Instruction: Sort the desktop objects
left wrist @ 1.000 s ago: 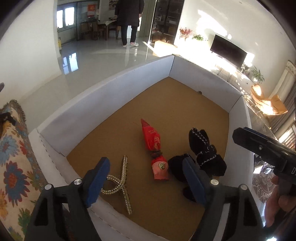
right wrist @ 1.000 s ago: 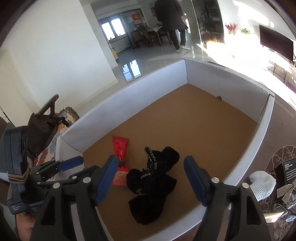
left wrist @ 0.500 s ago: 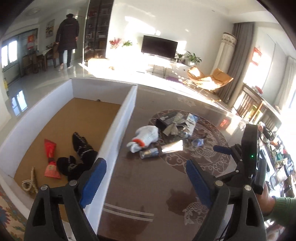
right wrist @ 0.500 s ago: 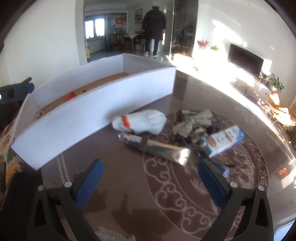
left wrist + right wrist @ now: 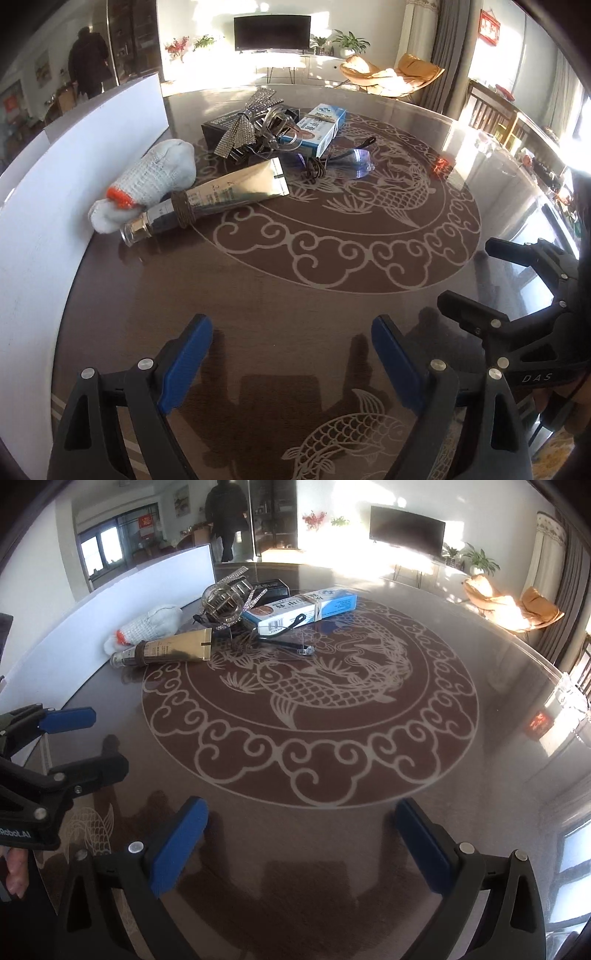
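A small heap lies on the dark glass table beside the white box wall (image 5: 74,155): a white glove with an orange cuff (image 5: 147,184), a metallic tube (image 5: 218,195), a blue-and-white carton (image 5: 314,125), a black box (image 5: 221,125), a sparkly bow (image 5: 243,122), a hair claw clip (image 5: 275,118) and clear glasses (image 5: 351,162). My left gripper (image 5: 290,332) is open and empty, well short of the heap. My right gripper (image 5: 301,812) is also open and empty, to the right of the left one. From the right wrist the glove (image 5: 151,624), tube (image 5: 170,650) and carton (image 5: 306,605) show.
The table (image 5: 332,738) bears a fish and cloud pattern. The white box wall (image 5: 92,627) runs along its left side. A person stands far back in the room (image 5: 225,517). A television and chairs stand beyond the table.
Both grippers have swung out of the white box, away from the black cloth and red packet, to low over the patterned table. Both jaws now stand wider apart.
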Demonstrator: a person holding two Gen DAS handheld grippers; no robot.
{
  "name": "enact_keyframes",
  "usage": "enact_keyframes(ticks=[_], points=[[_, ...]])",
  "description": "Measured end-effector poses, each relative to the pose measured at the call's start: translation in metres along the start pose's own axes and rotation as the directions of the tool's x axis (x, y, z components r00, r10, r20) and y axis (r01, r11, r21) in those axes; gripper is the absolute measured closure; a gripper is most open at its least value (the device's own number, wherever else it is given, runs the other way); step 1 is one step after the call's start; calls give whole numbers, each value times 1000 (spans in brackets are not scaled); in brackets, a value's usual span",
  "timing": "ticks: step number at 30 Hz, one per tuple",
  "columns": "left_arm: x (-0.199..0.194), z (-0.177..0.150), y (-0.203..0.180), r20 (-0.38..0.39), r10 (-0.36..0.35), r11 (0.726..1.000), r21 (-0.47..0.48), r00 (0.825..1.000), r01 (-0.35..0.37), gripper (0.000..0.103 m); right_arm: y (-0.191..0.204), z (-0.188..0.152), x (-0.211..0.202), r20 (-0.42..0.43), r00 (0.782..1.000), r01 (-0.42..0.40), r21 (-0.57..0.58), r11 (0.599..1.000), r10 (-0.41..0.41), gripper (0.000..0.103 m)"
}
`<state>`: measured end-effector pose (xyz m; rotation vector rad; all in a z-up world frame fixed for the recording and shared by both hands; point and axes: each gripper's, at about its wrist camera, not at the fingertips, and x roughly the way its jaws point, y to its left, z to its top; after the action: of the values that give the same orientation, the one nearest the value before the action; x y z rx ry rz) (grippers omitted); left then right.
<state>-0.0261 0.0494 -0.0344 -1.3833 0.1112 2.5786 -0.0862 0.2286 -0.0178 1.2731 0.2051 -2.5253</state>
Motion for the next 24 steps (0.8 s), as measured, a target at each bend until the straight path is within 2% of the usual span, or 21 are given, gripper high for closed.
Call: enact_keyframes(ticks=[4,7,8,9,24], points=[[4,-4,3,23,48,999,-7,999,-48,15,-2,0,3,-18,999,27,17,999,-27,0],[3,-5,2,28,56,998,-15,998,-55,14,-2,-1,3,-19,999,34,14,999,-33,0],[3,-5,2,27,57,998,-17,998,-56,12,-2,-1,3,-19,999,34,14,999,-34,0],[3,-5,3,16,58,998,-21,998,-57,0,-2,-1,3,-19,999,34,14,999,-34,0],[4,-6,4,4,53,998,-22,999,-53,0,-1,-1,3,-20,999,39,13,999,-39,0]])
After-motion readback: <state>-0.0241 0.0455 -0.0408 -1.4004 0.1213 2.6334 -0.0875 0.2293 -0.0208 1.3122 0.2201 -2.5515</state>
